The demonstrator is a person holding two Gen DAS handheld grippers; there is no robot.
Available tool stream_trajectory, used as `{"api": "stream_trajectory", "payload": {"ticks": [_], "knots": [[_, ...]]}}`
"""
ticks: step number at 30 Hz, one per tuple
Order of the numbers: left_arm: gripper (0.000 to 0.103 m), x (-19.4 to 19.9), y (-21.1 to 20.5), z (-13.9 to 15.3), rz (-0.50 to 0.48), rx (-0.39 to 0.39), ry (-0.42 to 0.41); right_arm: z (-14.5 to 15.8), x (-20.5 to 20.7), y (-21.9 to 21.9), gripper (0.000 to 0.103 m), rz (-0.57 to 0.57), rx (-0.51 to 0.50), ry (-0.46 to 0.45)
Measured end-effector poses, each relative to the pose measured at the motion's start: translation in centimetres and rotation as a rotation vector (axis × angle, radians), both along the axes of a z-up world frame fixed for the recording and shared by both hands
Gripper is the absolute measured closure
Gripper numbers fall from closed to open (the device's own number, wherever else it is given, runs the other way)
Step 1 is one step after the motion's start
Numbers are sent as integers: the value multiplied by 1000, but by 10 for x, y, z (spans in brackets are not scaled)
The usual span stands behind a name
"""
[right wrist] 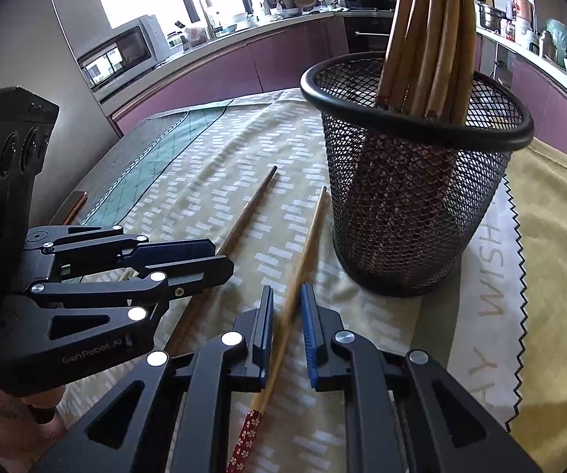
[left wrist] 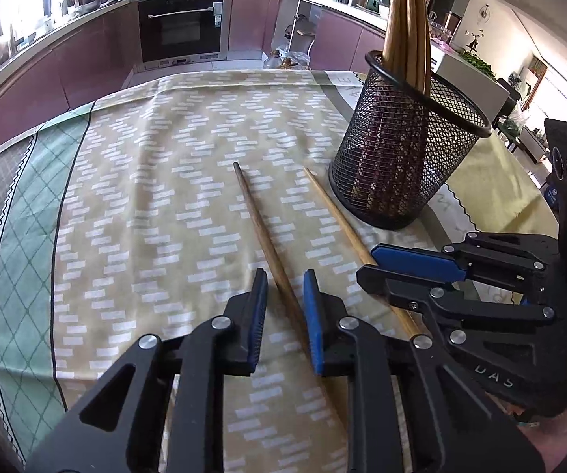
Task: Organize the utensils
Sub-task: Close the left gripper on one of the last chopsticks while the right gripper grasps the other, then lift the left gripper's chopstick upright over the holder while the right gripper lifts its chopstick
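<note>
Two chopsticks lie side by side on the patterned tablecloth (left wrist: 157, 205). My left gripper (left wrist: 284, 276) is open, its blue pads either side of the dark brown chopstick (left wrist: 256, 216) with a gap showing on both sides. My right gripper (right wrist: 286, 291) is open only a little, its pads straddling the lighter chopstick (right wrist: 311, 228), whose near end has a red flowered pattern. A black mesh holder (right wrist: 409, 205) stands just beyond, upright, with several bamboo chopsticks (right wrist: 429, 39) in it. Each gripper shows in the other's view: right gripper (left wrist: 365, 264), left gripper (right wrist: 224, 256).
A yellow cloth (right wrist: 559, 256) with a zigzag border covers the table to the right of the holder. A green checked band (left wrist: 27, 236) runs along the table's left side. Purple kitchen cabinets and an oven (left wrist: 183, 23) stand beyond the table's far edge.
</note>
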State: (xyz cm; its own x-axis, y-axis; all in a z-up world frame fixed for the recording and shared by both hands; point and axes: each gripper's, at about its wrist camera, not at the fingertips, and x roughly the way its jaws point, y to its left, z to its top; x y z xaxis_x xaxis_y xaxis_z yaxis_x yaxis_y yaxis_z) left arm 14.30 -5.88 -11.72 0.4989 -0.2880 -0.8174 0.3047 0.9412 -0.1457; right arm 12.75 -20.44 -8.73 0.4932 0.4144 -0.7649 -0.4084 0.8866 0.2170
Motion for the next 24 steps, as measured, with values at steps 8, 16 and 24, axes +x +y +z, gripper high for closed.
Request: {"api": "stream_trajectory", "payload": {"ticks": [8,16,24], "knots": [[91,6,0,-1,33,-9,2,-3,1,-7,96,-20,43,12],[95,1,2,1,45,-39,3,-1,-5,-16,97,-15,76,20],[95,-12,10,16,40,-61,-28,11,-14,-26,97,4,113,-4]]}}
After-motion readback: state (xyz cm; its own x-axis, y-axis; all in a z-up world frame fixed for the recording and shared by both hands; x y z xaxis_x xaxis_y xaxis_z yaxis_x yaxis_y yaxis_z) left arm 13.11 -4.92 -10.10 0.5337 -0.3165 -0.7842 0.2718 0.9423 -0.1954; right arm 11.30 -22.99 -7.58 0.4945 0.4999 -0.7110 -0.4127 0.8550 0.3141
